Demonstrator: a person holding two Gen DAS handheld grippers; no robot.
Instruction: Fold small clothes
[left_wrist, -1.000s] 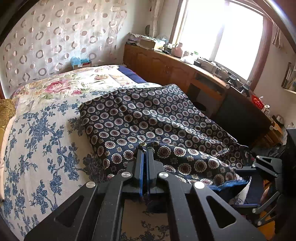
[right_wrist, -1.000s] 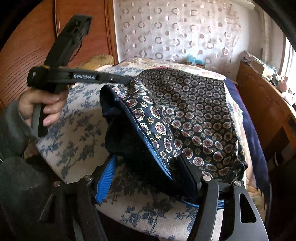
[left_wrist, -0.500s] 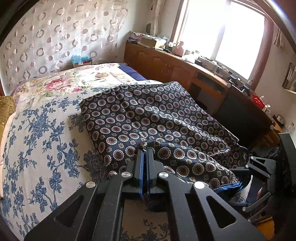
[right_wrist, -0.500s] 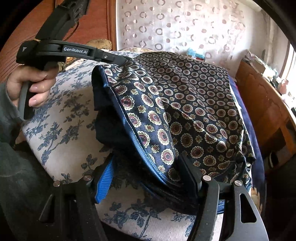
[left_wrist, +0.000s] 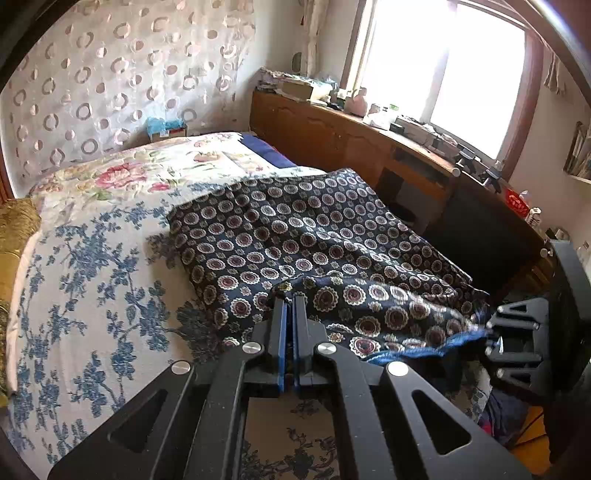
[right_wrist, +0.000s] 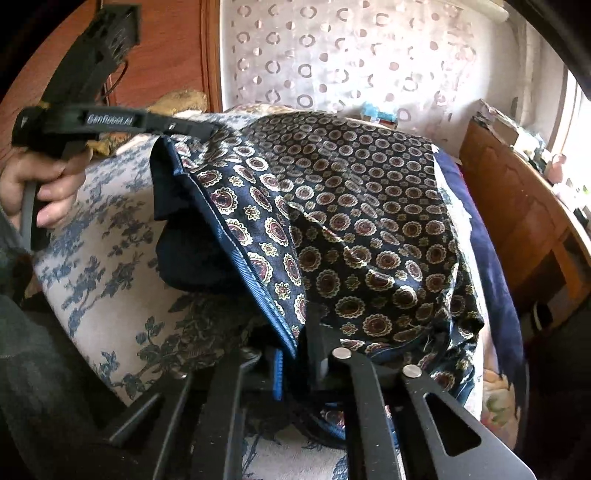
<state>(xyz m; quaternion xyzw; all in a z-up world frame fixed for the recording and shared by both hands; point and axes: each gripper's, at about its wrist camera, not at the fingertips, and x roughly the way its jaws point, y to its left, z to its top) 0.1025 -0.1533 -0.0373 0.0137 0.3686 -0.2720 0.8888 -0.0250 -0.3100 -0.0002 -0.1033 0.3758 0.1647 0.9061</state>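
Note:
A dark navy garment with a medallion print and a blue hem lies on the bed; it also shows in the right wrist view. My left gripper is shut on the garment's near corner and lifts it off the bedspread; it shows at the upper left of the right wrist view. My right gripper is shut on the garment's blue hem, and it shows at the right edge of the left wrist view. The lifted edge hangs between the two grippers.
The bed has a blue floral bedspread and a flowered quilt farther back. A wooden cabinet with clutter runs along the window wall at the right. A wooden headboard stands behind the left gripper. A yellow cushion lies at the left.
The right gripper's jaws have closed from open onto the garment's hem. The left gripper has carried its corner up and forward, and the lifted edge has moved over the rest of the garment.

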